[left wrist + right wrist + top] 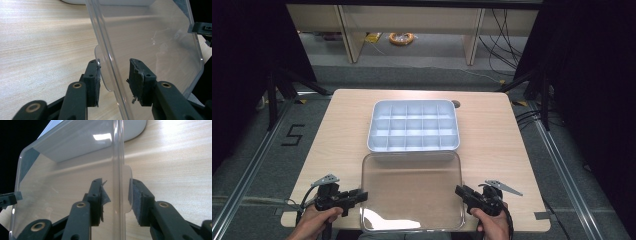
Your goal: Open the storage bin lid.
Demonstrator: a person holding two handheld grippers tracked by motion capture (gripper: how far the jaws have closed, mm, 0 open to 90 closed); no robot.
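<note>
Clear lid at the near edge of a pale wood table

The clear rectangular plastic lid [412, 190] lies at 6 o'clock, its side tabs between the parted, non-pressing jaws of the left gripper [362, 196] and right gripper [459, 190]. At 12 o'clock of it sits a pale blue compartment tray [413, 147] on the light wooden table [492, 145]; grey carpet floor [257, 160] surrounds.

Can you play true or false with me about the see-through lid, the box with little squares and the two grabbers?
1. The clear plastic lid covers the pale blue divided tray. False: it lies off the tray, nearer the person.
2. Every tray compartment looks empty. True.
3. Both grippers are at the lid's left edge. False: the left gripper is at its left edge, the right gripper at its right.
4. The tray stands on the light wooden table. True.
</note>
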